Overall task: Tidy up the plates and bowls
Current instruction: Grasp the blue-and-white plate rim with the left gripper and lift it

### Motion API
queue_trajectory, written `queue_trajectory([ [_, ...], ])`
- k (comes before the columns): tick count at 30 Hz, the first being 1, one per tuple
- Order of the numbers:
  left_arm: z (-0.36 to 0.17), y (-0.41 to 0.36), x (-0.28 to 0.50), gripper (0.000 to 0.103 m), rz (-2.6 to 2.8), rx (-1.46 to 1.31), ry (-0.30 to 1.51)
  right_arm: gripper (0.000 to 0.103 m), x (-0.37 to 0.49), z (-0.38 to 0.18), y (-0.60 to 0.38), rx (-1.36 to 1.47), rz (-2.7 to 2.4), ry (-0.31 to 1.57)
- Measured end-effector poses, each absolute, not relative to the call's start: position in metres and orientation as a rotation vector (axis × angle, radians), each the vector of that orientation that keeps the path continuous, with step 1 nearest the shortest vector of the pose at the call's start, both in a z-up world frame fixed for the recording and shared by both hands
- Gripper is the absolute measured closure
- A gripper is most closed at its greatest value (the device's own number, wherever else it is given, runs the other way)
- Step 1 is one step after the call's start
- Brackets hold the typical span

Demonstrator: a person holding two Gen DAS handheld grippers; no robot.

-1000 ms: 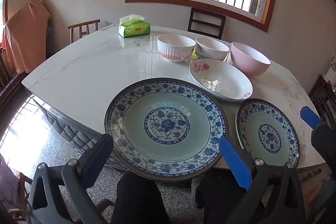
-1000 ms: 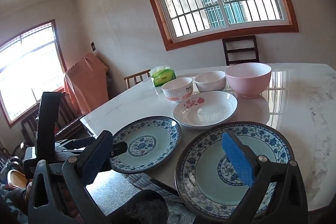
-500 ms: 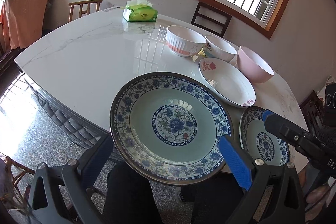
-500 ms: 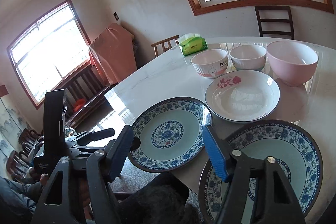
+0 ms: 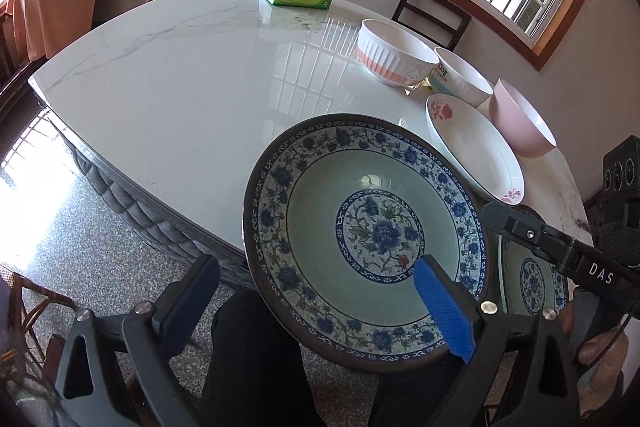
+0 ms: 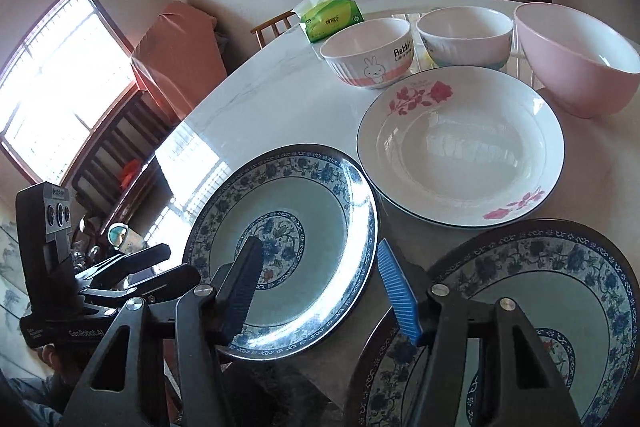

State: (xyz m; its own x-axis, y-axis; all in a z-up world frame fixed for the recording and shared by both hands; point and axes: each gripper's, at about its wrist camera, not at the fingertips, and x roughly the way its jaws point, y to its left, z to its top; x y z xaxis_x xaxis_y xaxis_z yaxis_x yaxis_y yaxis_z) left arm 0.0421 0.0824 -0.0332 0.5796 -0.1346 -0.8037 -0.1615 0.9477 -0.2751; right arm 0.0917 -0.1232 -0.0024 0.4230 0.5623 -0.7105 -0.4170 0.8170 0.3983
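Marble table (image 5: 168, 75): blue plate (image 5: 364, 235) betw. wide left tongs (image 5: 316, 301) (R tongs (image 6: 320, 287) half-open, empty).

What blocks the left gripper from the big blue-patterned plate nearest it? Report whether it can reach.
Probably yes: nothing blocks it. The left gripper is open, its fingers just closing slightly, with the near rim of the blue-patterned plate between them, untouched, overhanging the table edge.

The left gripper (image 5: 316, 291) tilts steeply downward, its 2 fingers spread wide and just easing inward, nothing pressed between the pads. The right gripper (image 6: 320, 291) also angles down, jaws about half apart, gripping nothing. A hand (image 5: 600, 347) holds it.
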Motion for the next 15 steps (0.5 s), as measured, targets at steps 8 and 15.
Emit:
queue_trajectory([
  [8,-0.047,0.090,0.053,0.032,0.011,-0.364,1.025,0.045,0.112,-0.017,-0.114,0.149,0.596,1.024],
  [15,-0.058,0.099,0.056,0.057,0.003,-0.441,1.065,0.044,0.120,-0.024,-0.107,0.147,0.594,1.074],
])
